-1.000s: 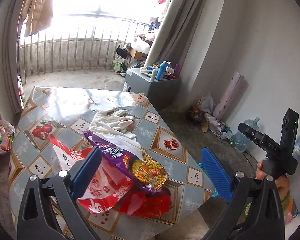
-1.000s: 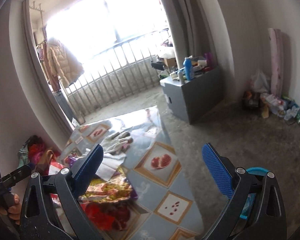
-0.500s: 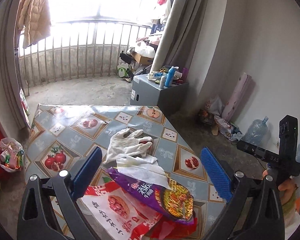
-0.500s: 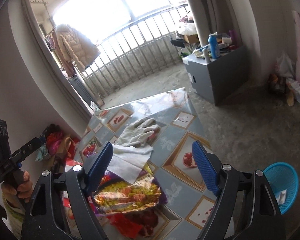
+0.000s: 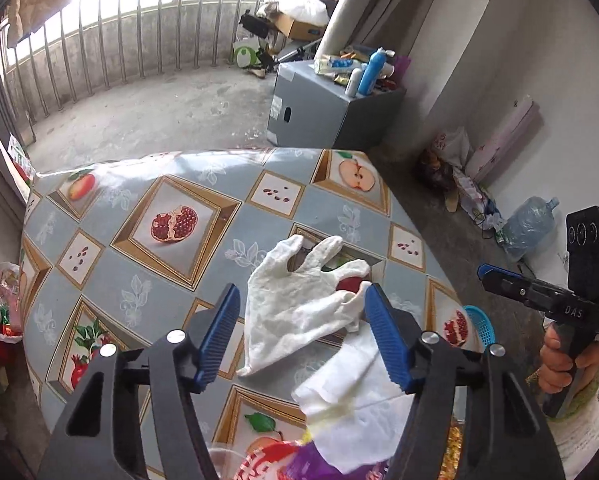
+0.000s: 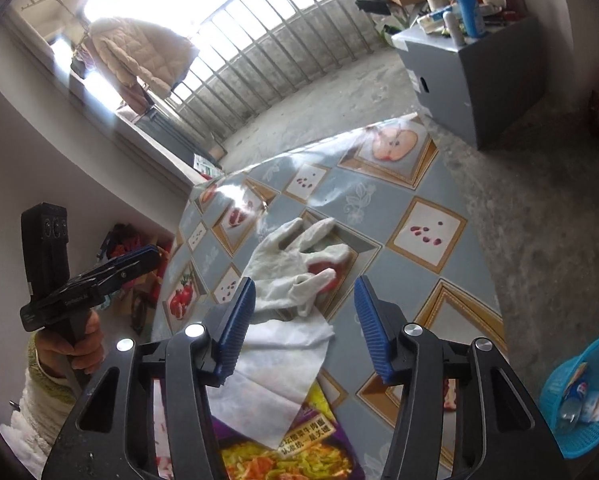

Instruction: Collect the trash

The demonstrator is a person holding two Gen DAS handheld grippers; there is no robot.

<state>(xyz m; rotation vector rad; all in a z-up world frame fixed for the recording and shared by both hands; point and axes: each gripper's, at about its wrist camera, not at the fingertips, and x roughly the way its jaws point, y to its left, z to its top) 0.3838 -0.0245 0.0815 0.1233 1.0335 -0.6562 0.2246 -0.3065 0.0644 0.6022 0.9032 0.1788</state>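
The black plastic left gripper (image 5: 301,334) has two angular arms with triangular cut-outs, silver round screws at the joints, and ribbed blue rubber finger pads (image 5: 219,334). The matching right gripper (image 6: 304,326) shows pale "DAS" lettering on its body. Each bare-skinned hand (image 5: 567,364) wears a fuzzy white sleeve with a green cuff (image 6: 45,364).

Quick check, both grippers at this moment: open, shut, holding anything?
Left gripper: open, holding nothing, framing the white glove on the table.
Right gripper: open, holding nothing.
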